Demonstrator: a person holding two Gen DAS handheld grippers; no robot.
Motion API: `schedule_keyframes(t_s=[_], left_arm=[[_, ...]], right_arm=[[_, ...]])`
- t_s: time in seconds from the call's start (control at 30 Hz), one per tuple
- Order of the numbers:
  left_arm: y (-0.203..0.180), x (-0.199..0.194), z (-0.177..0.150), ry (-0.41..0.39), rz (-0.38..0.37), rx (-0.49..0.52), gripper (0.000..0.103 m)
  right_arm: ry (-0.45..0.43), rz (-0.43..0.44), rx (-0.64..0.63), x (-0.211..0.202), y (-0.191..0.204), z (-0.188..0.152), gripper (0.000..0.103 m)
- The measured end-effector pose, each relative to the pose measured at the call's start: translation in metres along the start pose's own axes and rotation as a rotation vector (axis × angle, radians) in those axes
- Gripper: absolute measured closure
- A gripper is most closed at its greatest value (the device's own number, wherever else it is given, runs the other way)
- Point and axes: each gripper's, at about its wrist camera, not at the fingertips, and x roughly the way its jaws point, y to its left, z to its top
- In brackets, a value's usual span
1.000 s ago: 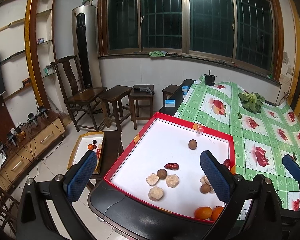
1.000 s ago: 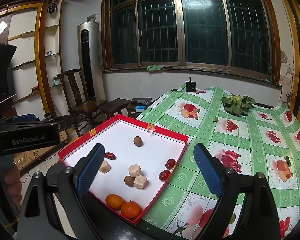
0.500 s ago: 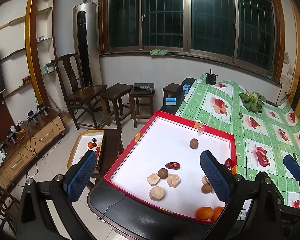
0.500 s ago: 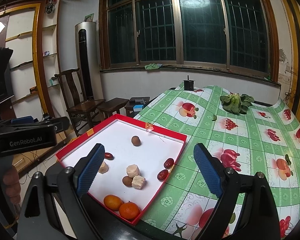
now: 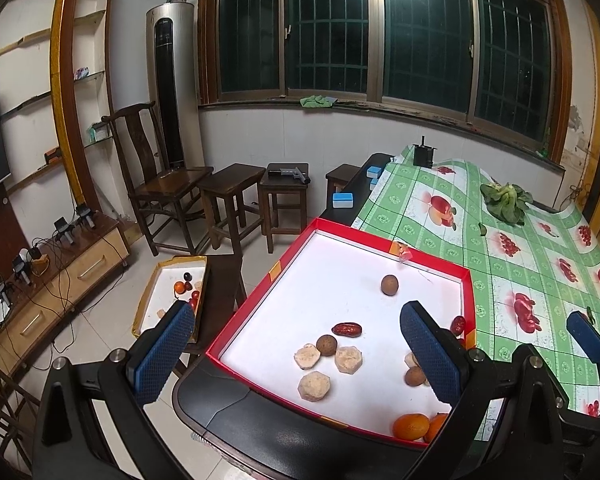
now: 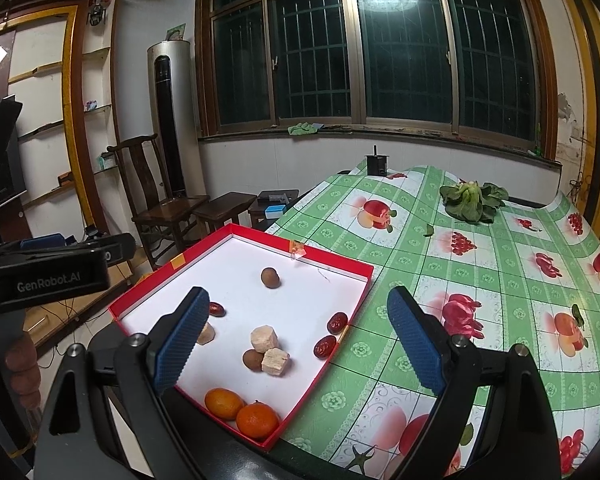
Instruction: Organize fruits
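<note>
Room: a lit room at night, dark barred windows (image 6: 372,52) behind, wooden stools (image 5: 228,184) and a chair (image 5: 156,168) by the wall.
Table: covered with a green checked cloth (image 6: 480,272) printed with fruit; a bunch of leafy greens (image 6: 470,202) lies at its far end.
Tray: a red-rimmed box with a white floor (image 6: 364,276) sits at the table's near left corner.
Fruit: two oranges (image 6: 240,410) touch each other in the tray's near corner; red dates (image 6: 332,334) lie against the right wall, another date (image 5: 346,329) near the middle; brown round fruits (image 5: 390,285) and pale cut chunks (image 6: 269,347) are scattered between.
Left tongs (image 5: 296,354): jaws wide apart, holding nothing, hanging above the tray's near edge with the chunks showing between the pads.
Right tongs (image 6: 296,338): jaws wide apart and empty, poised over the tray's right side; the oranges lie just below and between the pads.
Floor: a second, yellow-rimmed tray (image 5: 152,300) with small fruit sits low to the left.
</note>
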Motion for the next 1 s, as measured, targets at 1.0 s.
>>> schedule_keyframes(t_s=[1.0], left_arm=[[-0.0002, 0.0006, -0.0057, 0.005, -0.013, -0.006, 0.0]], right_arm=[[0.001, -0.003, 0.008, 0.0023, -0.0011, -0.0019, 0.012]])
